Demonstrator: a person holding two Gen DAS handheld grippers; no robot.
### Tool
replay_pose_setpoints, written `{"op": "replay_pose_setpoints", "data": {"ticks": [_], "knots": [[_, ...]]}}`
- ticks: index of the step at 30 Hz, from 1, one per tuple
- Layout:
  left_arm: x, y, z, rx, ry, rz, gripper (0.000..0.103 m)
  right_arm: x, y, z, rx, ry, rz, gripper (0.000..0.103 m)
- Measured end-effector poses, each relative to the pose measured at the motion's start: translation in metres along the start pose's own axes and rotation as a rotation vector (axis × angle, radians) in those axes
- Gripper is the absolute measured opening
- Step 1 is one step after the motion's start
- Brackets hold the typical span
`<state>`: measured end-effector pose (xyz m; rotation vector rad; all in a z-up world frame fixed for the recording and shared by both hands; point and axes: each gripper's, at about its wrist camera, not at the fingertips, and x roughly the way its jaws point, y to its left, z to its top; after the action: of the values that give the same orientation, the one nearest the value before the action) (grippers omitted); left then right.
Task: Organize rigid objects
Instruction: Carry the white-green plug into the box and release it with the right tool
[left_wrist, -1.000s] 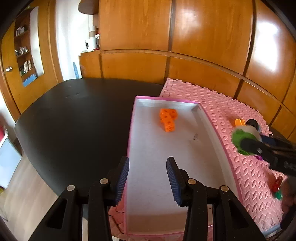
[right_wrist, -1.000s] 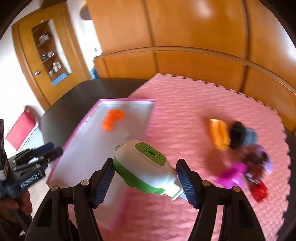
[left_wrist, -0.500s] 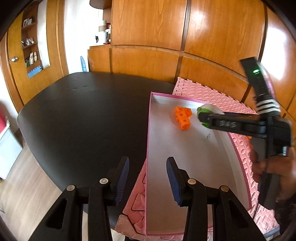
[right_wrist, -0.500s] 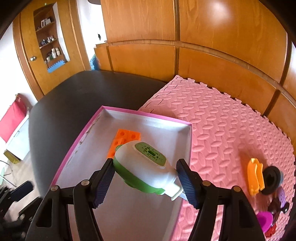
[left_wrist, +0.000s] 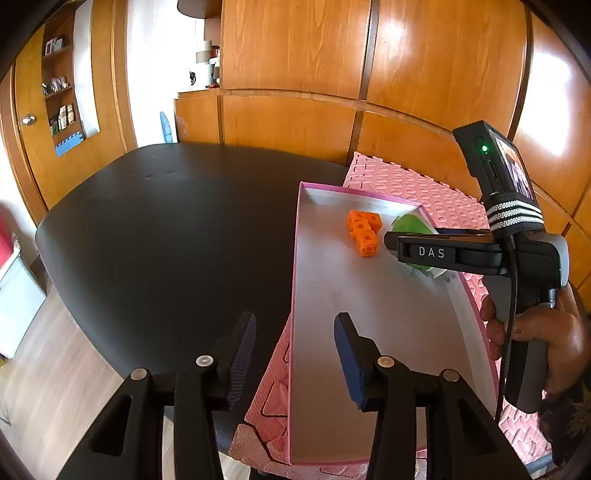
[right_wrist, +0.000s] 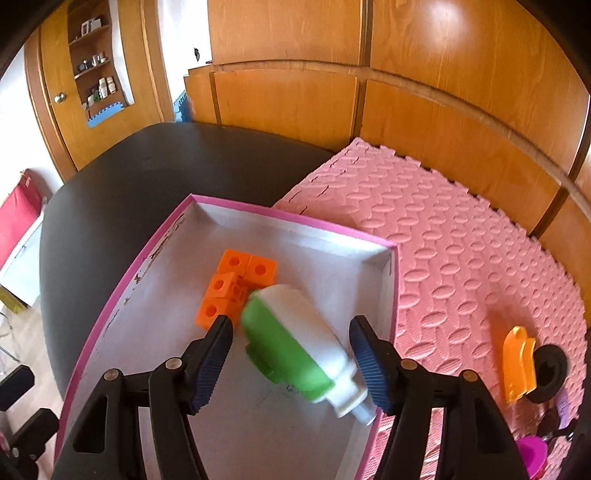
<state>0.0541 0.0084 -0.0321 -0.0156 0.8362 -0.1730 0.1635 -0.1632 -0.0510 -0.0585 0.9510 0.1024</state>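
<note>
White-and-green plastic device (right_wrist: 295, 343): lying on its side on the floor of the shallow pink-rimmed cardboard tray (right_wrist: 295, 221), its green end touching the orange block cluster.
Left gripper (left_wrist: 295, 354): fingers spread wide and empty, hovering over the near left rim of the tray, which shows between them.
Orange linked-cube block cluster (right_wrist: 232, 288): in the far part of the tray, left of the device.
Right gripper (right_wrist: 291, 354): half a second ago it was clamped on the device; now both blue pads stand clear of it with a gap on each side, so it holds nothing.
Change: a second ago the device was carried above the pink foam mat (right_wrist: 461, 240); it now rests in the tray, slightly blurred, perhaps still settling.
Meaning: this item looks delivered; two things are in the tray.
Remaining: an orange plastic piece (right_wrist: 519, 363), a black ring (right_wrist: 550, 373) and a magenta cup (right_wrist: 532, 454) wait on the mat's right side.
</note>
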Motion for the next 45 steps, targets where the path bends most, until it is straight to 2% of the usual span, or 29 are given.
{"op": "replay_pose_setpoints", "data": {"ticks": [6,13,23,28,38,45], "knots": [[-0.002,0.0,0.001,0.001,-0.005,0.004,0.048,-0.01,0.002,-0.008,0.013,-0.017,0.011,0.075],[-0.004,-0.002,0.0,0.001,-0.009,0.003,0.053,-0.028,0.003,-0.017,0.027,-0.054,0.003,0.076],[-0.005,0.0,-0.002,-0.007,-0.012,0.003,0.055,-0.071,0.008,-0.04,0.018,-0.124,-0.133,0.076],[-0.005,-0.001,-0.003,-0.013,-0.009,0.014,0.06,-0.098,0.01,-0.052,0.019,-0.17,-0.198,0.076],[-0.01,-0.012,-0.001,0.013,-0.017,0.019,0.064,-0.137,0.005,-0.067,0.05,-0.243,-0.197,0.076],[-0.014,-0.026,0.0,0.045,-0.016,0.009,0.066,-0.161,0.001,-0.071,0.057,-0.297,-0.235,0.076]]}}
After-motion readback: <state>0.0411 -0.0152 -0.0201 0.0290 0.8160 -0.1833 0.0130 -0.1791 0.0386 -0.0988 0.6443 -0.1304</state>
